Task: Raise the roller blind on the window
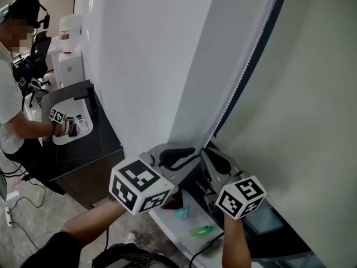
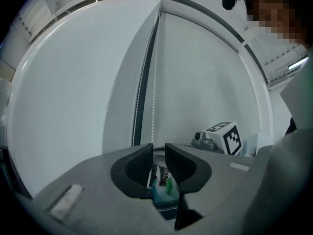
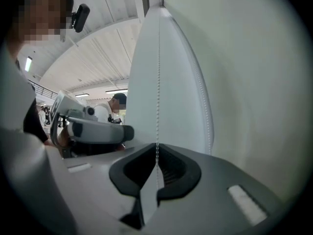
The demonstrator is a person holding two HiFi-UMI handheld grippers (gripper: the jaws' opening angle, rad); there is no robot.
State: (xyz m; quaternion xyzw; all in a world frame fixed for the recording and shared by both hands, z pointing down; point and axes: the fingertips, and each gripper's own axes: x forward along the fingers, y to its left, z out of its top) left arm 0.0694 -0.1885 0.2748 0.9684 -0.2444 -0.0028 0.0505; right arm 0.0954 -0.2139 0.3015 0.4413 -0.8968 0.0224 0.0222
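Note:
The white roller blind (image 1: 150,54) hangs down over the window, and its white bead chain (image 1: 245,71) runs down its right edge. In the head view both grippers point level at the foot of the chain. In the right gripper view, my right gripper (image 3: 157,148) is shut on one strand of the bead chain (image 3: 158,82), which drops straight between the jaw tips. My left gripper (image 2: 159,151) stands open with a clear gap. The bead chain (image 2: 154,97) hangs just ahead of it, and a strand shows low in the gap beside the left pad (image 2: 142,163), not pinched.
A white sill (image 1: 167,222) below the grippers carries small green and teal items (image 1: 201,230). At the left a dark counter (image 1: 83,149) stands against the wall, and another person (image 1: 14,99) works there with a gripper. Grey floor lies below it.

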